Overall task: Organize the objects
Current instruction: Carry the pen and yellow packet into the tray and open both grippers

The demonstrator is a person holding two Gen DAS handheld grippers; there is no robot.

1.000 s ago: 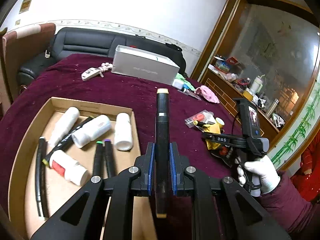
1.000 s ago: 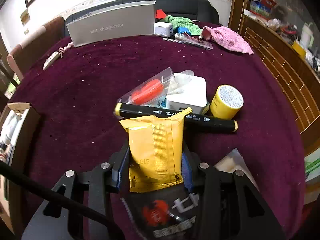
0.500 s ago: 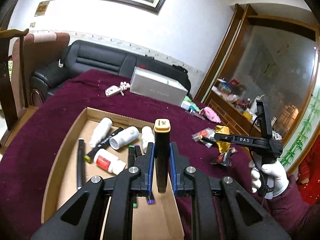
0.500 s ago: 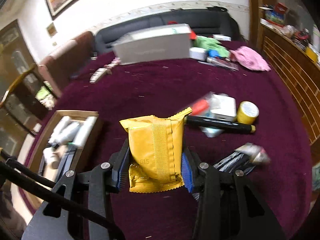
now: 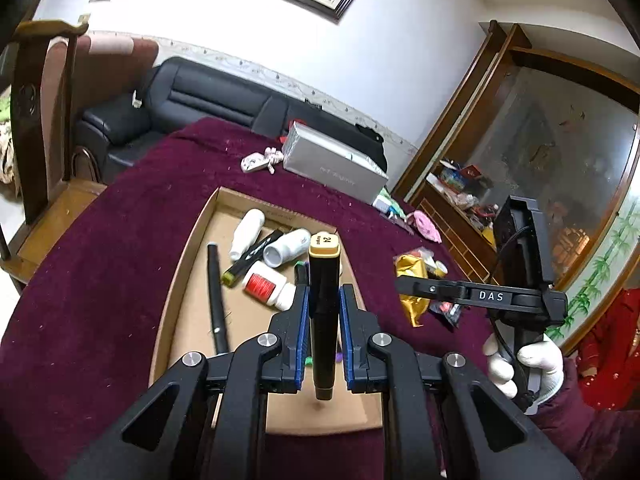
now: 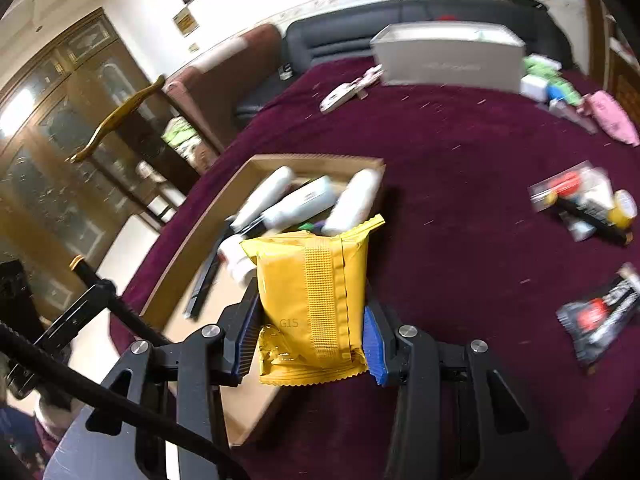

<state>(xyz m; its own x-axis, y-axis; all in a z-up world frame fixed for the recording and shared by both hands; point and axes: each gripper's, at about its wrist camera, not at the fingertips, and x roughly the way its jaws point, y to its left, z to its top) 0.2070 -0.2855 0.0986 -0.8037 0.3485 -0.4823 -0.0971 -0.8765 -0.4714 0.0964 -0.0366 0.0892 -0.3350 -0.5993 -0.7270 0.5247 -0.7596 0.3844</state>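
My left gripper (image 5: 323,308) is shut on a black marker (image 5: 323,300) with a tan cap marked 24, held above the near right part of the cardboard tray (image 5: 188,256). The tray holds white bottles (image 5: 286,247), black markers and a bottle with a red label (image 5: 266,286). My right gripper (image 6: 308,320) is shut on a yellow foil packet (image 6: 312,292), raised over the tray's right edge (image 6: 312,160). The right gripper also shows in the left wrist view (image 5: 416,284), holding the packet (image 5: 410,276).
A silver box (image 5: 332,168) stands at the back of the maroon table (image 6: 460,140). A pile with a bagged red item, a black marker and a yellow tape roll (image 6: 624,208) lies at right. A black snack packet (image 6: 600,316) lies nearer. A pink cloth (image 6: 612,116) sits far right.
Both grippers rose and moved left toward the tray. The left one carried the marker over the tray. The right one lifted the yellow packet away from the pile.
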